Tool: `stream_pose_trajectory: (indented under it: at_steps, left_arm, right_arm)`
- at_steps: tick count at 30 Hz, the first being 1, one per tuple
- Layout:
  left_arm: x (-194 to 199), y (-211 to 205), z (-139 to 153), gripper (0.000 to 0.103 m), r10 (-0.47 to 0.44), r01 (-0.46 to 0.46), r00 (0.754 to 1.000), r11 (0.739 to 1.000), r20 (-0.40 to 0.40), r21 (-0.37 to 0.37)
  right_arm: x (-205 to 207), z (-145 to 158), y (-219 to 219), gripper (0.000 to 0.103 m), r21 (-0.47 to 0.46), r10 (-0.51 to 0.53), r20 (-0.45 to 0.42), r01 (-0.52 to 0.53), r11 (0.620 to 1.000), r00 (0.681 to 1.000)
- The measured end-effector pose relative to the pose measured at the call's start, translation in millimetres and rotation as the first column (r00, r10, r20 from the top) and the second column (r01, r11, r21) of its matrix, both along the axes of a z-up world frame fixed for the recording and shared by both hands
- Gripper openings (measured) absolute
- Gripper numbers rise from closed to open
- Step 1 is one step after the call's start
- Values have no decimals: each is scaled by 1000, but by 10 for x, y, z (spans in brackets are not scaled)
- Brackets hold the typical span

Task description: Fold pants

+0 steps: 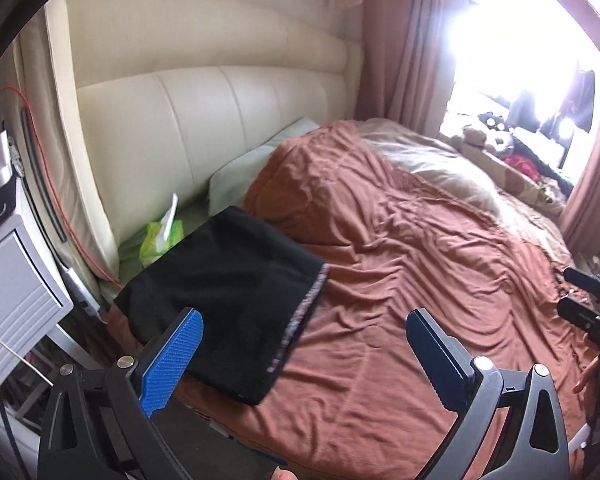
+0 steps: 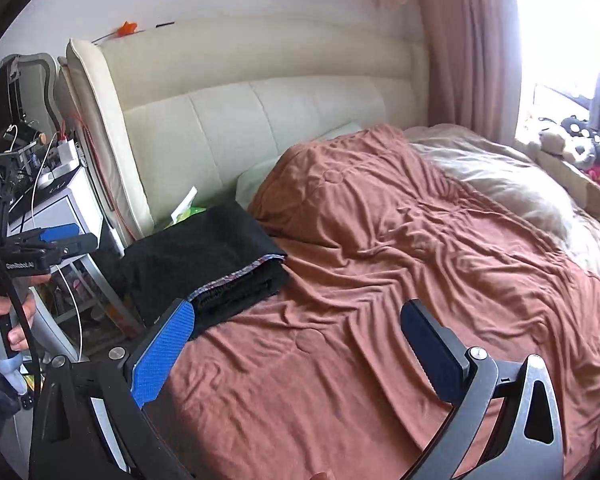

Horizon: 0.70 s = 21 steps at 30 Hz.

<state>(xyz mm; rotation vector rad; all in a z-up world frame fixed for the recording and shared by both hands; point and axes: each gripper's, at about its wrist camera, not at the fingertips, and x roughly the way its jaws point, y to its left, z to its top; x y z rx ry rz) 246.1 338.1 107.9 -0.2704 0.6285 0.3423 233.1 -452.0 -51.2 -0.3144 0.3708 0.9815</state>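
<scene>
The left tool (image 1: 300, 344) hangs released above the bed, its two blue-padded fingers (image 1: 172, 360) spread wide with nothing between them. The black pants (image 1: 228, 300) lie folded into a compact rectangle on the rust-brown duvet (image 1: 400, 248), ahead of the left tool and off toward its left finger, whose tip overlaps the near edge of the cloth in the left wrist view; whether it touches cannot be told. A patterned waistband strip (image 1: 300, 312) runs along the pants' edge that faces the middle of the bed.

The right tool (image 2: 296, 332) is likewise released, fingers wide apart and empty. From it the pants (image 2: 204, 256) sit forward and to the left, near the corner of the bed, with the stacked folded layers showing at the edge nearest the tool. Straight ahead of both tools lies only wrinkled duvet.

Beyond the pants, a green tissue pack (image 1: 160, 236) rests against the cream padded headboard (image 1: 204, 120), beside a pale pillow (image 1: 252, 168). Left of the pants stands a white nightstand (image 2: 60, 208). Far ahead on the right, stuffed toys (image 2: 568, 140) sit by the bright window, next to a pink curtain (image 2: 468, 40).

In the right wrist view, a hand (image 2: 4, 320) at the far left grips the left tool's handle.
</scene>
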Motion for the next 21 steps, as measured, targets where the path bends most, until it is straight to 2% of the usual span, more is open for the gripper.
stream_pose_trajectory:
  at_steps: [11, 21]
  left_arm:
    - [-380, -752, 321, 102, -87, 84, 995, 995, 49, 59]
    - [-886, -1236, 416, 102, -147, 137, 986, 984, 83, 112]
  right_arm:
    - [-475, 114, -795, 103, 34, -54, 21, 54, 998, 998]
    - [-995, 111, -1479, 103, 79, -118, 17, 116, 990, 993]
